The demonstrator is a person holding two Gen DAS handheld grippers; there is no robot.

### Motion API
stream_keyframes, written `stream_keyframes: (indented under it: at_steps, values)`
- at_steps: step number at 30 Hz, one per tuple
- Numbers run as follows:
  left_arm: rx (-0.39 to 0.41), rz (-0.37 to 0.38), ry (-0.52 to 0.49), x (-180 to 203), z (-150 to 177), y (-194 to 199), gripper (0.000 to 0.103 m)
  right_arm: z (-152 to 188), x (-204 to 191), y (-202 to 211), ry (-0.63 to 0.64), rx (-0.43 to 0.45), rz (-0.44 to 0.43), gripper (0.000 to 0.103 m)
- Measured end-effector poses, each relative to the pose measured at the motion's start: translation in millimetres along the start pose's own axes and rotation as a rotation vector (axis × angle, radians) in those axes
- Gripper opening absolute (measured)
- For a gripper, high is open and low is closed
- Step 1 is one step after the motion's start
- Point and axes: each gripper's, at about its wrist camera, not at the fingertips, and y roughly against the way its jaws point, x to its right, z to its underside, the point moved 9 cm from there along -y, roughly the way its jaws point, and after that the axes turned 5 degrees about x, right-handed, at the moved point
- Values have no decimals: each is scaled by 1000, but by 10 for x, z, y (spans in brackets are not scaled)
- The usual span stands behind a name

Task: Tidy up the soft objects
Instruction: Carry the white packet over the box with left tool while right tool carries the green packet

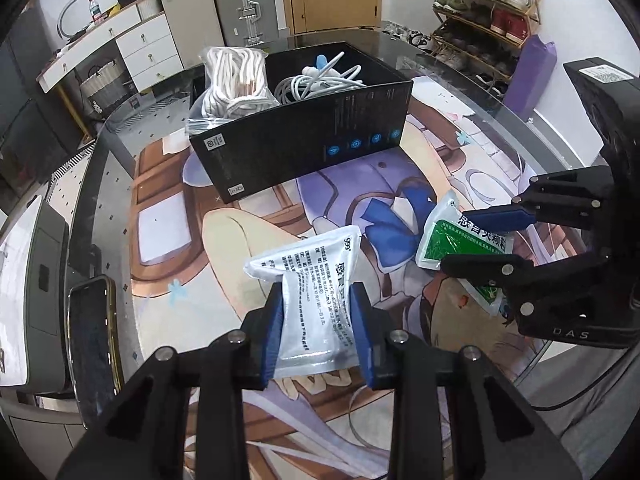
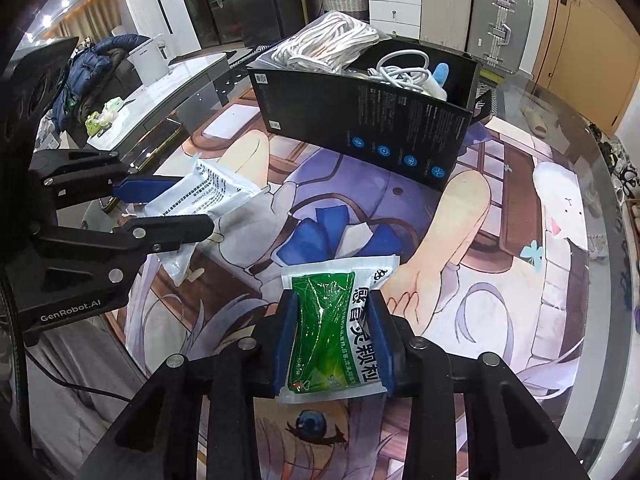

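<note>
The left gripper has black arms and blue pads, and so does the right gripper. One sachet is white with black print; the other sachet is glossy green with a white edge and green lettering. The box is black with small blue round icons, holding white cables and white cord. The mat shows an anime figure in purple, cream and dark blue.
</note>
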Motion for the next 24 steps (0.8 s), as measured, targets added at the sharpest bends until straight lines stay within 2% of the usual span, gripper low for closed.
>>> stream_keyframes:
  at_steps: [5, 13, 24]
  values:
    - [6, -18, -8, -3, -15, 43, 30, -73, 2, 124, -4, 30, -6, 35]
    - [64, -33, -16, -25, -167, 226, 31, -258, 38, 404, -22, 102, -5, 35]
    - [164, -48, 11, -90, -539, 465, 31, -654, 29, 774, -47, 228, 0, 35]
